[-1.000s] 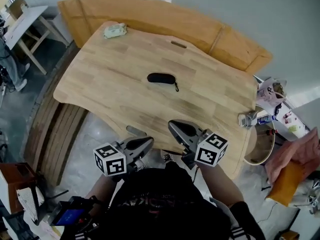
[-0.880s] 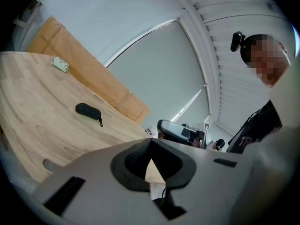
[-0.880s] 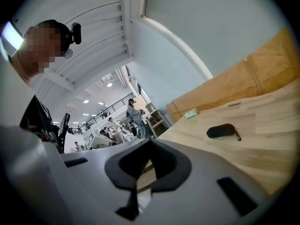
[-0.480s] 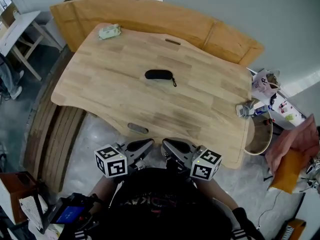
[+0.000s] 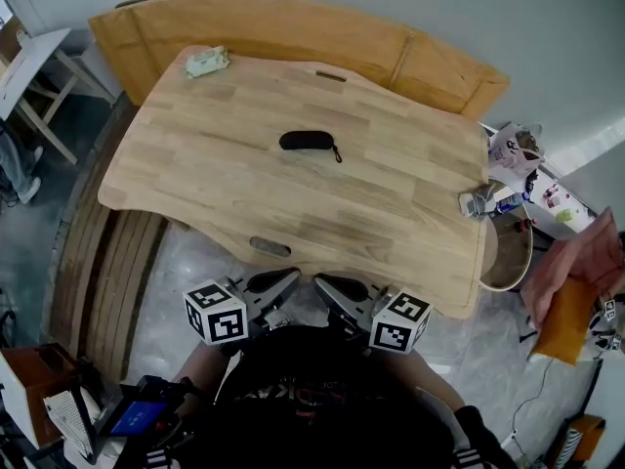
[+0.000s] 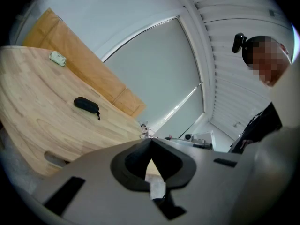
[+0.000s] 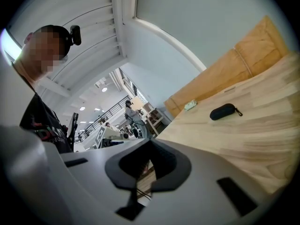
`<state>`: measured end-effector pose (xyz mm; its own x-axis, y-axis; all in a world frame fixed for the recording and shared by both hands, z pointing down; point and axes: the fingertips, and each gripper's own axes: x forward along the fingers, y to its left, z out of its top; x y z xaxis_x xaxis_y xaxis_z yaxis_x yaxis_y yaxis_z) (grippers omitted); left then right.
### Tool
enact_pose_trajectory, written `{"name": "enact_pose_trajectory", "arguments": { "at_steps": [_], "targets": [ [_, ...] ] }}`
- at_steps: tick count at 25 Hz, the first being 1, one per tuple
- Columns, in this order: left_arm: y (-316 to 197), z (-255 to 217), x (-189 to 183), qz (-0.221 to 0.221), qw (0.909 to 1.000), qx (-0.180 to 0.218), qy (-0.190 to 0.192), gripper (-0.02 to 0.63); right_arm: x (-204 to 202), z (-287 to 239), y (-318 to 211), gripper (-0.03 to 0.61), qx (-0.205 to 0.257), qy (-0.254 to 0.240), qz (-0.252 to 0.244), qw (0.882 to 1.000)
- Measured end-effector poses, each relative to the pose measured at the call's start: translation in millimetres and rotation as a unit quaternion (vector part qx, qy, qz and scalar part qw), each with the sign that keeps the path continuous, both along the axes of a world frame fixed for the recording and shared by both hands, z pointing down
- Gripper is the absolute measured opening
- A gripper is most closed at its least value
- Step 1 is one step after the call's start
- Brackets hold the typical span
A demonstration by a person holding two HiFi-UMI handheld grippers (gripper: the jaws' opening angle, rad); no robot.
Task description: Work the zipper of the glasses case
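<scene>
Count: one wooden table [image 5: 391, 203]; one black glasses case [image 5: 309, 142]; one green packet [image 5: 207, 62] at eleven o'clock; two grippers, left gripper [image 5: 291, 277] and right gripper [image 5: 322, 281], at six o'clock.

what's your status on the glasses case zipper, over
Left tongs and right tongs shut, empty, short of the table. Glasses case mid-table, looks closed, untouched. Nothing in the way.

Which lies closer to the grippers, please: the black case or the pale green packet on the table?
The black glasses case, in the middle of the table; the pale green packet lies beyond it at the far left corner.
</scene>
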<state>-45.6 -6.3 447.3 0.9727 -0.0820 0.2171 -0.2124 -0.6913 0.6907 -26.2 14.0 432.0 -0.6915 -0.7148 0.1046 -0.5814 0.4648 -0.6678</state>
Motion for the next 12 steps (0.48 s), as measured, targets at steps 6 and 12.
{"name": "enact_pose_trajectory", "arguments": {
  "at_steps": [6, 12],
  "targets": [
    [0.6, -2.7, -3.4, -0.002, 1.0000, 0.005, 0.001, 0.011, -4.5, -1.6, -0.2, 0.014, 0.002, 0.005, -0.003, 1.000],
    [0.3, -3.3, -3.4, -0.001, 0.9999, 0.015, -0.002, 0.011, -7.1, -2.2, -3.0, 0.014, 0.005, 0.011, -0.011, 1.000]
  ]
}}
